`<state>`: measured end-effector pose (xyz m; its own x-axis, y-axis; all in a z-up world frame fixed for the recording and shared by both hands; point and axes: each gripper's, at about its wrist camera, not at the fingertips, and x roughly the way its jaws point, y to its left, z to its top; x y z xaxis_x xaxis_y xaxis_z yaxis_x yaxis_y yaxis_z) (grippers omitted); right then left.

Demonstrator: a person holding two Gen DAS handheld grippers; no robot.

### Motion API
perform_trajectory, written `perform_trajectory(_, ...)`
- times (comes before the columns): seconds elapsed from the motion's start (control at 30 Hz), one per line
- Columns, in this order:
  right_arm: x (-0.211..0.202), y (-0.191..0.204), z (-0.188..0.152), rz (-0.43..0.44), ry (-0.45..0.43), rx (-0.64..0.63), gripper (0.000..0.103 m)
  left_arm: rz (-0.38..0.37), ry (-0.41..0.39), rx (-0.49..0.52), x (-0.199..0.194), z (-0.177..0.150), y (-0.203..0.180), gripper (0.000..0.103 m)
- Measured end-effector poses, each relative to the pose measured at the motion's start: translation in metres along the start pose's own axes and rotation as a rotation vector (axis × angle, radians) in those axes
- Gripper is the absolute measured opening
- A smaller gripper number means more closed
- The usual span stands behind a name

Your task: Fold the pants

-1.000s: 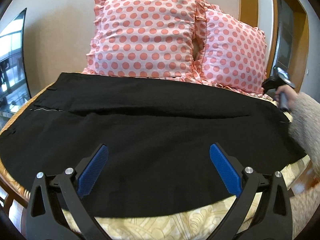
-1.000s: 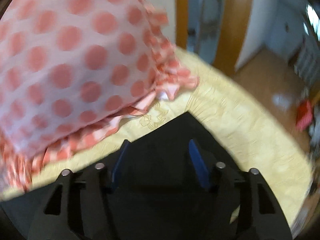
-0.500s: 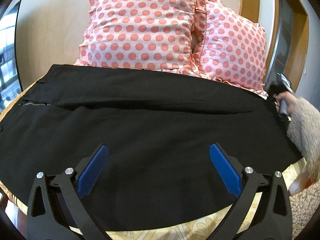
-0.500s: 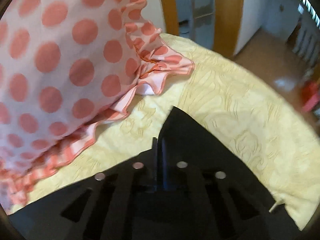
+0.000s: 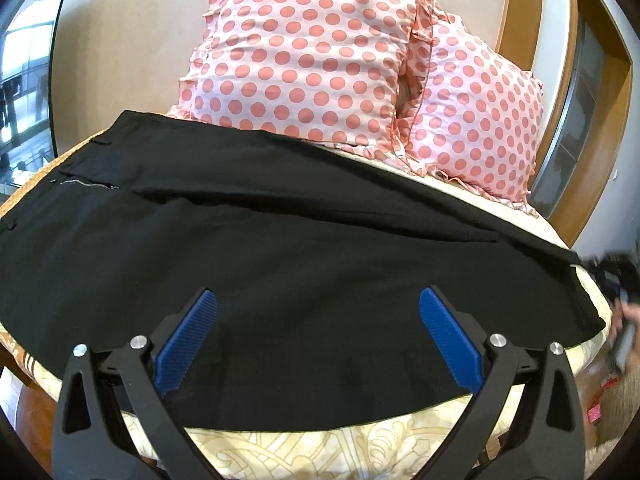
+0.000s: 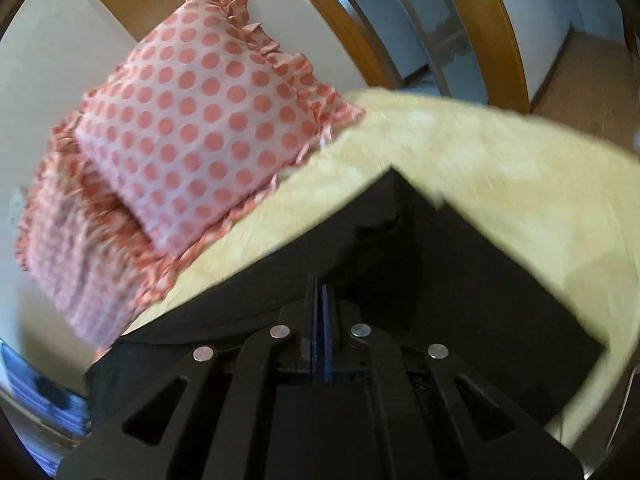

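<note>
The black pants [image 5: 288, 264] lie spread flat across the bed [image 5: 360, 448], waistband and zip toward the left of the left wrist view, leg ends toward the right, with a long crease line running along the upper leg. They look to be laid out full length, with no crosswise fold visible yet, so by my judgement the task is at an early stage: a hem has been taken up, and the folding over and any further halving are left to do.

The right gripper [image 6: 320, 300] has its 2 blue fingers pressed together on black cloth at a corner of the pants, near the leg end; the cloth there rises off the yellow sheet. The left gripper [image 5: 316, 344] hangs above the near edge of the pants with its jaws spread wide, holding nothing.

Behind the pants, 2 pink polka-dot pillows [image 5: 304, 56] lean against the wall, just beside the far edge of the cloth.
</note>
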<state>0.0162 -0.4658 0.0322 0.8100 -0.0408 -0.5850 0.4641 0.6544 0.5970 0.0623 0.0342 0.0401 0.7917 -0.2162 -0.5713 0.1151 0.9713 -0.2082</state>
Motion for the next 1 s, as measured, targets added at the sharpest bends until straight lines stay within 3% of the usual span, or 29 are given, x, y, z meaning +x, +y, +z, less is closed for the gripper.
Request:
perform_trajectory(0.2,0.008,-0.034,-0.009,0.08,0.088,0.185,0.003,-0.02,0.016,-0.038,-0.001,0.004,0.0,0.101)
perform_trajectory(0.33,0.007,-0.044,-0.011,0.088,0.098,0.246,0.014,0.006,0.03,-0.093,-0.003,0.007,0.012,0.101)
perform_trajectory(0.4,0.007,-0.047,-0.01,0.098,0.091,0.264,0.032,0.006,0.049,-0.135,-0.003,0.011,0.022,0.101)
perform_trajectory(0.47,0.005,-0.051,-0.01,0.129,0.075,0.289,0.033,0.012,0.064,-0.166,-0.001,0.018,0.031,0.101)
perform_trajectory(0.57,0.009,-0.052,-0.008,0.13,0.06,0.282,0.031,0.039,0.06,-0.169,0.0,0.03,0.039,0.101)
perform_trajectory(0.63,0.017,-0.052,-0.006,0.143,0.069,0.274,0.022,0.072,0.052,-0.162,0.003,0.042,0.045,0.101)
perform_trajectory(0.67,0.022,-0.053,-0.006,0.156,0.076,0.277,0.006,0.082,0.057,-0.158,0.005,0.048,0.048,0.101)
perform_trajectory(0.77,0.027,-0.064,-0.003,0.229,0.073,0.323,0.003,0.048,0.053,-0.159,0.012,0.062,0.059,0.101)
perform_trajectory(0.83,0.006,-0.067,0.001,0.323,0.007,0.304,0.003,-0.032,0.039,-0.206,0.018,0.074,0.074,0.101)
perform_trajectory(0.87,-0.009,-0.067,0.003,0.33,-0.043,0.272,0.003,-0.059,0.036,-0.247,0.021,0.081,0.083,0.101)
perform_trajectory(0.93,-0.03,-0.069,0.005,0.343,-0.113,0.236,0.003,-0.07,0.05,-0.366,0.033,0.098,0.106,0.101)
perform_trajectory(1.0,-0.039,-0.071,0.004,0.336,-0.128,0.224,0.003,-0.051,0.061,-0.46,0.051,0.118,0.125,0.101)
